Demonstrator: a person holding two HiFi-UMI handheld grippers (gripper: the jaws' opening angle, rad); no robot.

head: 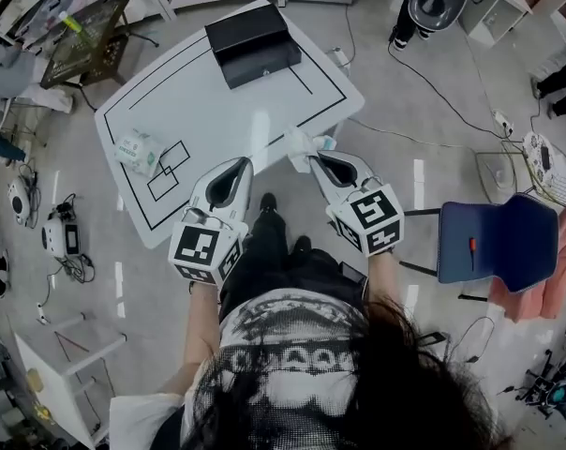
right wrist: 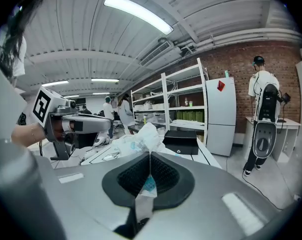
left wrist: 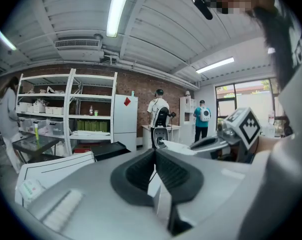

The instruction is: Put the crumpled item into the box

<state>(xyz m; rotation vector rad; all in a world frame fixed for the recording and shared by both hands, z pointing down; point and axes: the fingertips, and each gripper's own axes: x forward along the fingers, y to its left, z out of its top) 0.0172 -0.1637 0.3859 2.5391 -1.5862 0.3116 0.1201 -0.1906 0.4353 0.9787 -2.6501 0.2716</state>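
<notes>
A black box (head: 253,43) stands closed at the far end of the white table (head: 217,101); it also shows as a black box (right wrist: 181,141) in the right gripper view. My right gripper (head: 313,160) is shut on a crumpled white plastic wrapper (head: 300,146) with blue print, held above the table's near right edge. That wrapper (right wrist: 141,136) bunches up ahead of the right gripper (right wrist: 150,154). My left gripper (head: 238,172) hovers beside it over the near edge, shut with nothing in it (left wrist: 153,151). A second crumpled packet (head: 138,151) lies on the table's left side.
A blue chair (head: 494,242) stands to my right on the floor. A dark wire table (head: 81,40) and shelving sit beyond the table's left corner. Cables run across the floor (head: 424,92). A person (right wrist: 263,91) stands by a counter far right.
</notes>
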